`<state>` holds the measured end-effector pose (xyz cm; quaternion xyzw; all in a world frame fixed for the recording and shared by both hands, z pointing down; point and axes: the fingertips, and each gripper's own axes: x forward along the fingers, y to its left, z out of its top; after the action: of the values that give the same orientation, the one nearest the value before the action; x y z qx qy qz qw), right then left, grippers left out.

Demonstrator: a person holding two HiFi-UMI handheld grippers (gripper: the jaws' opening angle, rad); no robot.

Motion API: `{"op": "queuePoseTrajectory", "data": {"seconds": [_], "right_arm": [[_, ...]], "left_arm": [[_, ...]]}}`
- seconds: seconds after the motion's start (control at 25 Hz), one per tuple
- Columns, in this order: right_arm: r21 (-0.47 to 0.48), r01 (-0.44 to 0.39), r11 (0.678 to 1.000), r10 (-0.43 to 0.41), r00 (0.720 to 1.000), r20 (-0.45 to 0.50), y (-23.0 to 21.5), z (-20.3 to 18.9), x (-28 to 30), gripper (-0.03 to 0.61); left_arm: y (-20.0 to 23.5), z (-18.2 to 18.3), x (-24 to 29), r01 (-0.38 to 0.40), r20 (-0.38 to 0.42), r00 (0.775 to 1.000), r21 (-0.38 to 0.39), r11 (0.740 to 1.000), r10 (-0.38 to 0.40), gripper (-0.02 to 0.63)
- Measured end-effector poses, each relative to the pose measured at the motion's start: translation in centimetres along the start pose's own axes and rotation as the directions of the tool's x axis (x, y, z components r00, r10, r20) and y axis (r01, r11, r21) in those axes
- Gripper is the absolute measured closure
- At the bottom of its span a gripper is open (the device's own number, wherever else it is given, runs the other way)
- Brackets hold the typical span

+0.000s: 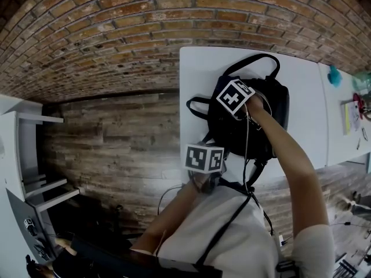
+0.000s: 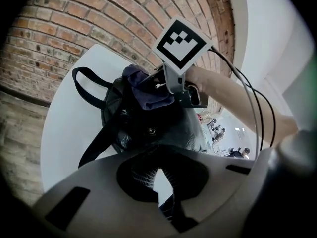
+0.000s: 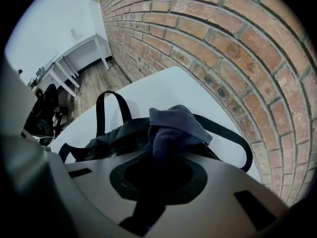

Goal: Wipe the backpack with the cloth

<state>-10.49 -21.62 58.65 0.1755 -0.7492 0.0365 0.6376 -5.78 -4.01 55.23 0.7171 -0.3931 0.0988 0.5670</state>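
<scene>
A black backpack [image 1: 272,120] lies on the white table [image 1: 301,91], its straps spread toward the brick wall. My right gripper [image 1: 240,106] rests on top of the backpack, shut on a dark blue cloth [image 3: 176,125] that bunches out of its jaws onto the bag [image 3: 114,133]. The left gripper view shows that cloth [image 2: 148,95] pressed on the backpack [image 2: 148,128] under the right gripper [image 2: 166,86]. My left gripper [image 1: 204,158] sits at the bag's near left corner by the table edge. Its jaws [image 2: 161,185] are mostly hidden by its housing.
A brick wall [image 1: 145,16] runs behind the table, with wooden floor [image 1: 116,143] to the left. A second table at the right carries a teal object [image 1: 335,75] and papers [image 1: 351,116]. A white shelf unit [image 1: 35,155] stands at far left. Cables [image 1: 246,155] hang from the grippers.
</scene>
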Motion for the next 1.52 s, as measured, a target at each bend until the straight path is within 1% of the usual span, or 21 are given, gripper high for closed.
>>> {"op": "queuePoseTrajectory", "data": {"seconds": [0.16,0.28,0.44,0.76,0.92,1.2,1.52], "right_arm": [[-0.024,-0.073,0.997,0.073,0.997,-0.027,2.2,-0.7,-0.3,0.532],[-0.021,-0.131,0.991,0.130,0.990,-0.059,4.0,-1.6,-0.5,0.532],[-0.035,-0.169,0.985,0.166,0.982,-0.089,5.8,-2.6,-0.8,0.532],[-0.090,-0.225,0.970,0.215,0.971,-0.104,9.3,-3.4,-1.9,0.532],[-0.121,-0.237,0.964,0.225,0.969,-0.104,10.9,-3.7,-2.3,0.532],[-0.140,-0.262,0.955,0.251,0.963,-0.095,13.1,-3.8,-3.4,0.532],[-0.156,-0.282,0.947,0.272,0.959,-0.082,14.8,-4.3,-4.3,0.532]], "left_arm": [[0.2,-0.1,0.0,-0.002,-0.004,1.000,-0.002,1.000,0.002,0.612],[0.1,-0.3,0.0,0.000,-0.005,1.000,-0.001,1.000,0.000,0.612],[0.0,-0.5,-0.1,0.003,-0.008,1.000,0.004,1.000,-0.003,0.612],[-0.2,-1.4,-0.3,0.009,-0.018,1.000,0.015,1.000,-0.009,0.612],[-0.3,-1.7,-0.4,0.014,-0.020,1.000,0.019,1.000,-0.013,0.612],[-0.4,-2.5,-0.8,0.020,-0.033,0.999,0.020,1.000,-0.019,0.612],[-0.9,-3.1,-0.8,0.033,-0.051,0.998,0.045,0.998,-0.030,0.612]]}}
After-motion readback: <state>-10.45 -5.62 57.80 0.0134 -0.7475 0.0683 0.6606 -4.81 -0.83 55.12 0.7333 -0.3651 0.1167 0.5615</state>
